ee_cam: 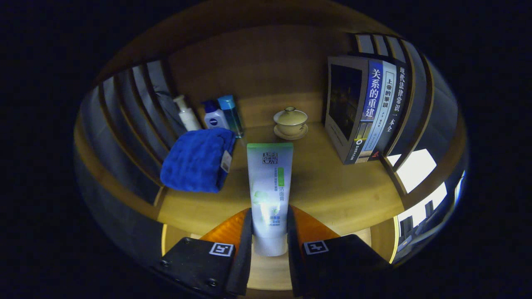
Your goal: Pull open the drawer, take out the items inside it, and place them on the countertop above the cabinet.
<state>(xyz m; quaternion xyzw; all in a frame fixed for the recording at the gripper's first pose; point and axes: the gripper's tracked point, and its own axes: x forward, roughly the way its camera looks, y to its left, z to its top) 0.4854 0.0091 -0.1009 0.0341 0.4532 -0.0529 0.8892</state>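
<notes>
Between clamped gripper point(269, 232) fingers, white tube point(269, 187), beyond it books point(368, 110), NIVEA bottle point(215, 118)

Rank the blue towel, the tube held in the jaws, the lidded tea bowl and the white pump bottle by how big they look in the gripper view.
1. Blue towel.
2. Tube, clamped between both jaws of the gripper; it sits nearest the camera, so its look is inflated.
3 and 4. Lidded tea bowl and white pump bottle look too alike to separate.

The hand-held gripper point(269, 232) has two bulky black housings, one to each finger. Each carries a small square black-and-white marker tag on top. Small screws dot the left housing's face. The fingers are flat upright plates.
</notes>
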